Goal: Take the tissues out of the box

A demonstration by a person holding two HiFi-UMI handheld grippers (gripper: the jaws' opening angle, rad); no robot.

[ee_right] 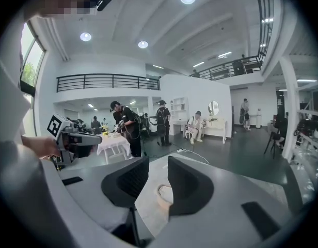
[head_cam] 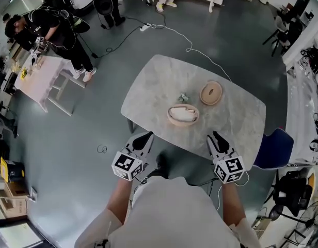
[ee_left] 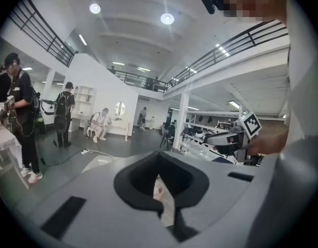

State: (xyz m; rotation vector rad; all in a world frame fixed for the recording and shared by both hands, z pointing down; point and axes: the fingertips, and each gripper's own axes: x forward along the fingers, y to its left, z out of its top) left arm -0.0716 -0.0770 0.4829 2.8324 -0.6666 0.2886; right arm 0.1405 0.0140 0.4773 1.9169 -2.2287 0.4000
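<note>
crosswise, oval tissue box (head_cam: 183,123), long axis left-right, mouth upward

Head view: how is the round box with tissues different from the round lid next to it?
The round box is open with white tissues inside; the lid shows only plain wood. The box lies lower in the view, the lid higher and to the right. Both are round, pale wood, and lie apart on the table.
</note>
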